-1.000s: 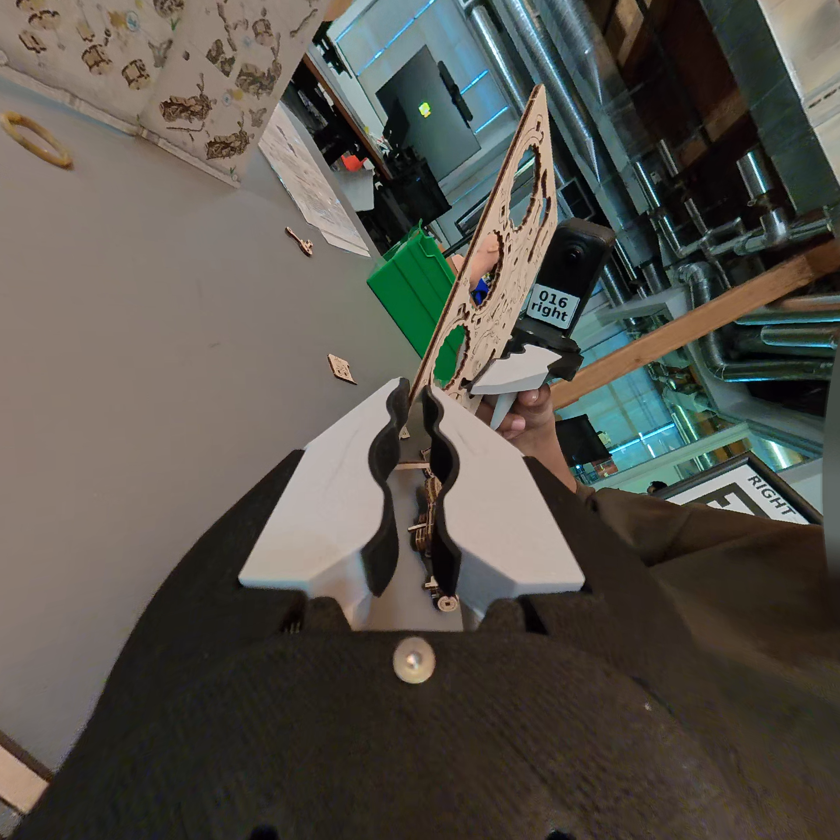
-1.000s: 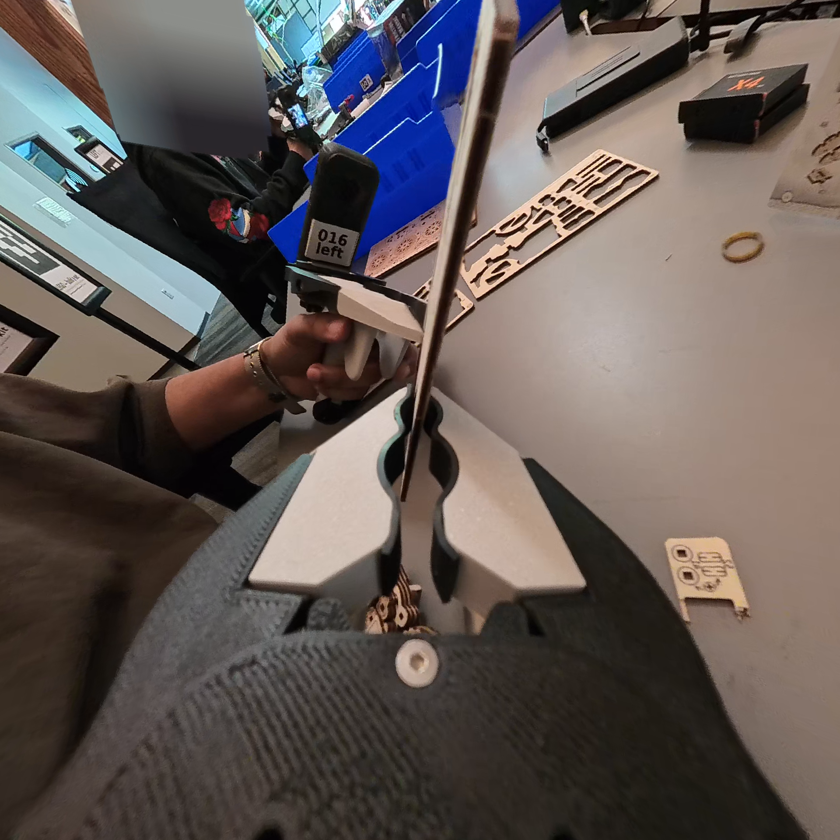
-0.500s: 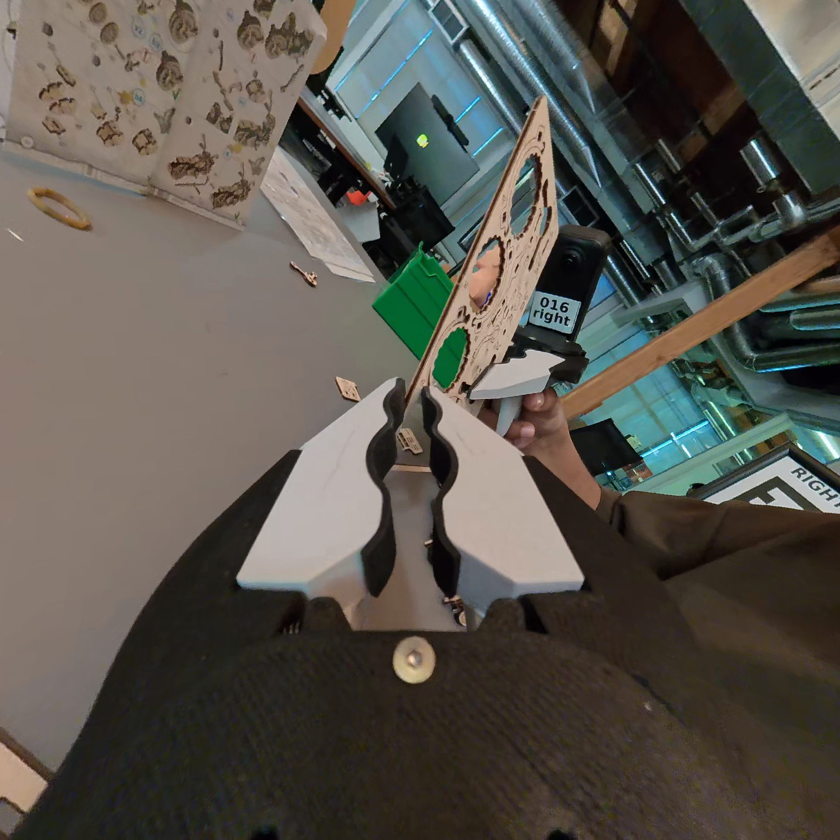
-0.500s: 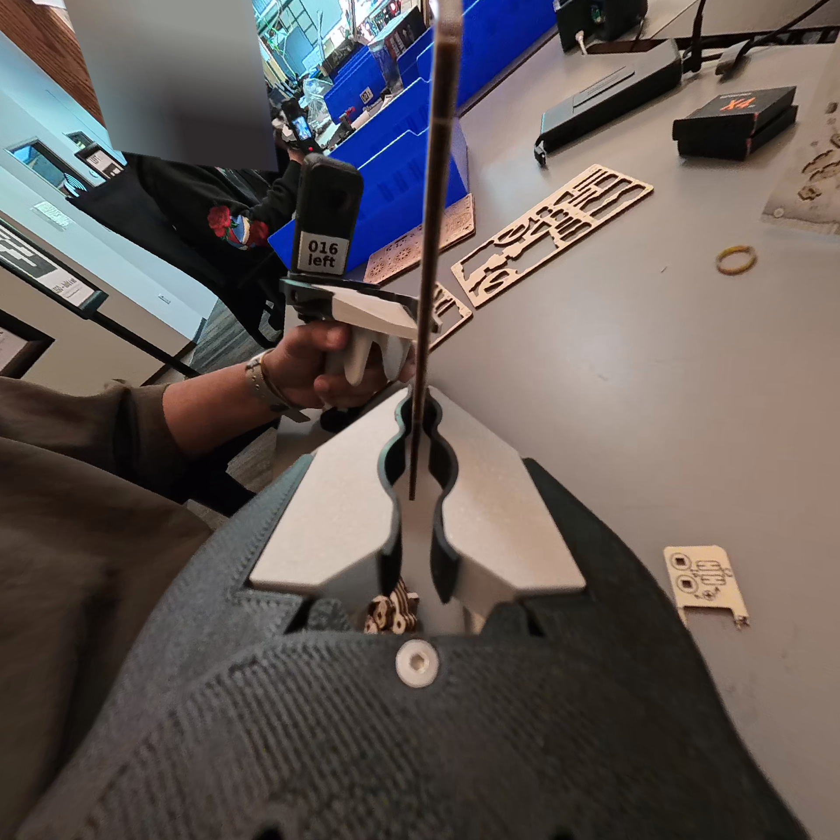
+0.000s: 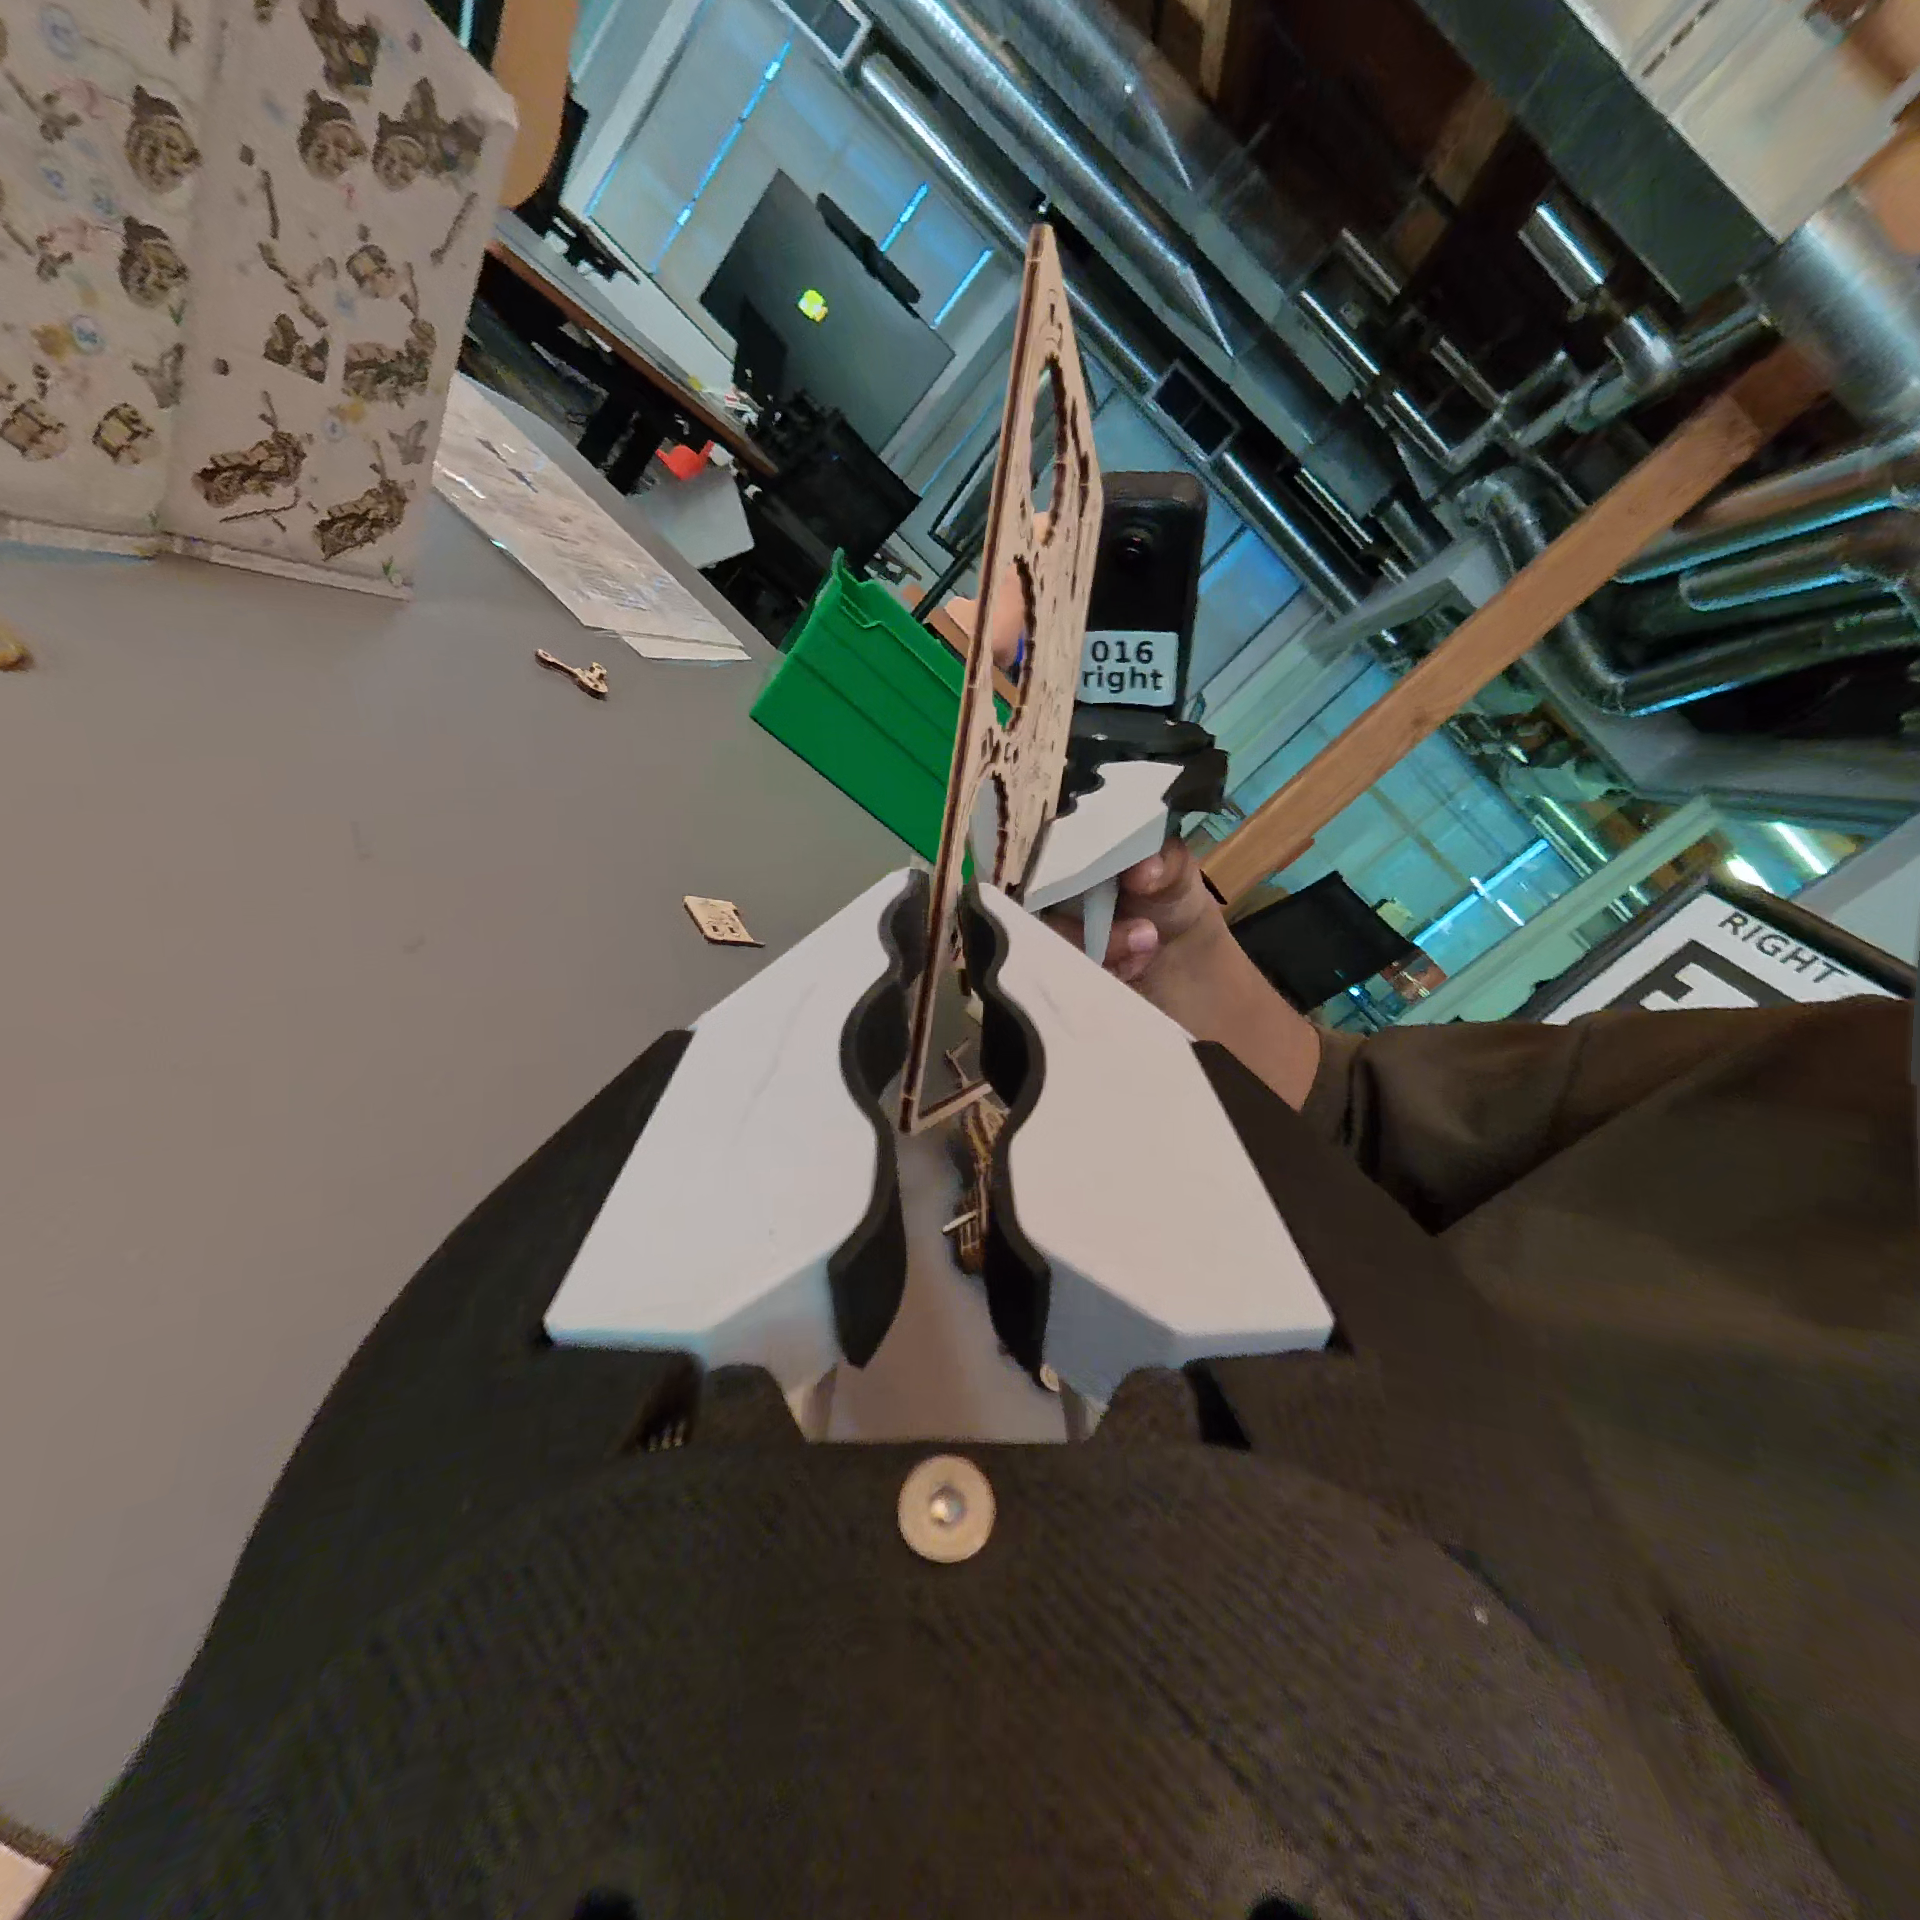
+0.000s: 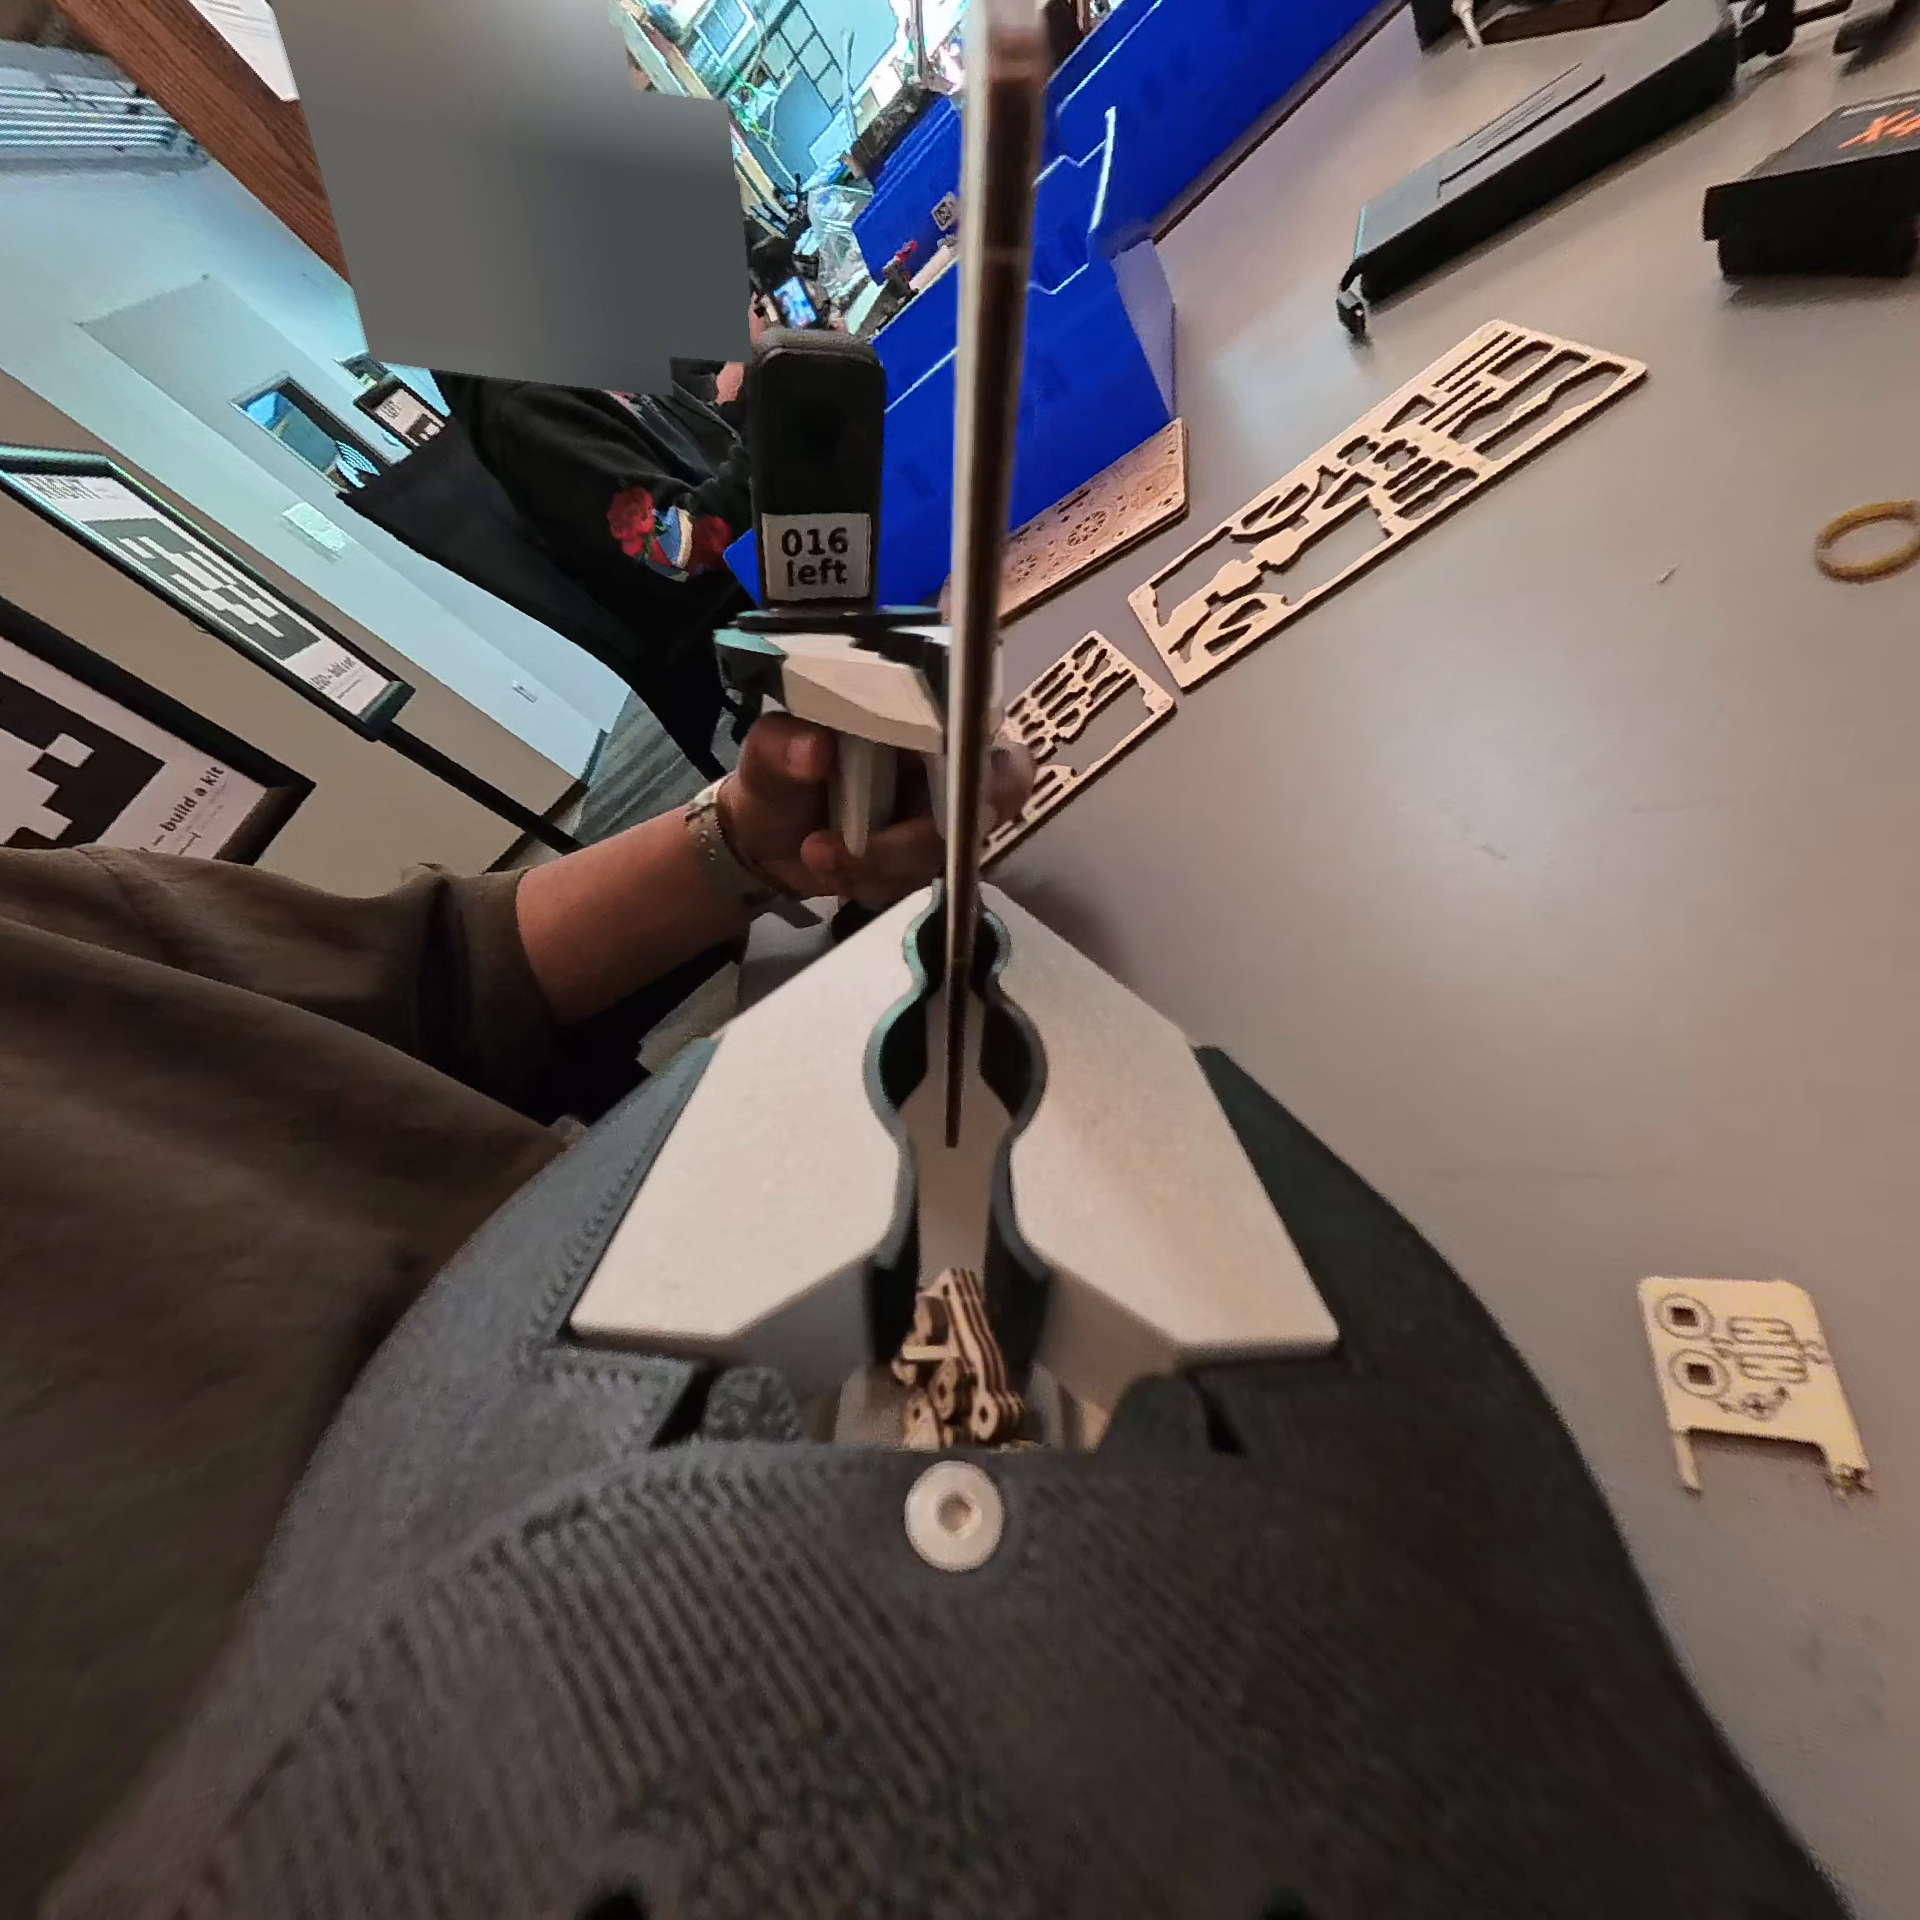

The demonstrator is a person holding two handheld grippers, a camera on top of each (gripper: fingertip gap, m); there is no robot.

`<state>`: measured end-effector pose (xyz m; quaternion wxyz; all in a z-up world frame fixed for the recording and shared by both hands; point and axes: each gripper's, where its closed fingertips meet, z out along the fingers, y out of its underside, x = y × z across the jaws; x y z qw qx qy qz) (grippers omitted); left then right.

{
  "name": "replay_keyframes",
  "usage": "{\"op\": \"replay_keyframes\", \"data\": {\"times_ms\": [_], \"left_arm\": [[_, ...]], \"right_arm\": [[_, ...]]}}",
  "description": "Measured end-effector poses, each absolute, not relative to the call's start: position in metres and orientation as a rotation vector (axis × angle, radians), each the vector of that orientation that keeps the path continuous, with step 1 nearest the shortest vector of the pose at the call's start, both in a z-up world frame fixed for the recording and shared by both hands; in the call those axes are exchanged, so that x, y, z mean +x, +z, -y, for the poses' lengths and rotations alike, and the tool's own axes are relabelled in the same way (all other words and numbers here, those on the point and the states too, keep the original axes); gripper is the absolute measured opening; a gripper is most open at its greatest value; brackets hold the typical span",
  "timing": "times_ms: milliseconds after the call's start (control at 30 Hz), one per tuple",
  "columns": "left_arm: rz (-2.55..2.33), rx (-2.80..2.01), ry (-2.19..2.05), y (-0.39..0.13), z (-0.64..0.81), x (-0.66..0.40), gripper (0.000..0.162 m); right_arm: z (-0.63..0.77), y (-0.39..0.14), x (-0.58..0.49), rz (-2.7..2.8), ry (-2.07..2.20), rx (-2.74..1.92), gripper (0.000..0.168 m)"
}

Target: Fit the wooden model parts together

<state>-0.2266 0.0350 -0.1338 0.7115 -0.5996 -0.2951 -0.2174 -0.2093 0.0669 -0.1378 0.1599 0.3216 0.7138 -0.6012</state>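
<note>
I pinch the thin laser-cut plywood sheet (image 5: 1023, 665) upright above the grey table (image 6: 1558, 935) with both my left gripper (image 5: 942, 914) and right gripper (image 6: 961, 935), apparently to steady it for freeing parts.

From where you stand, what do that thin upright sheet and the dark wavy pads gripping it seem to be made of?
The sheet looks like thin laser-cut plywood: pale matt face, dark scorched edges around its cut-outs, and a layered rim seen edge-on in the right wrist view. The pads on the left gripper look like matt black rubber or foam, though the look leaves that open; the finger shells behind them seem matt grey plastic.
</note>
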Motion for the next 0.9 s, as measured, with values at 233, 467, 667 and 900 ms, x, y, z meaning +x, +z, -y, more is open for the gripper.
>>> {"op": "replay_keyframes", "data": {"times_ms": [233, 467, 667, 900], "left_arm": [[0.607, -1.331, -0.535, -0.1305, -0.0327, -0.2213, 0.002], [0.611, -1.298, -0.578, -0.1282, -0.031, -0.2214, 0.002], [0.619, -1.284, -0.585, -0.1277, -0.03, -0.2226, 0.002], [0.656, -1.297, -0.552, -0.1313, -0.0315, -0.2261, 0.001]], "right_arm": [[-0.0659, -0.134, -0.2056, -1.99, -1.711, 0.897, 0.001], [-0.0658, -0.1327, -0.2043, -1.98, -1.709, 0.89, 0.001], [-0.0659, -0.1332, -0.2037, -1.987, -1.704, 0.888, 0.001], [-0.0668, -0.1363, -0.2062, -2.028, -1.703, 0.905, 0.001]]}}
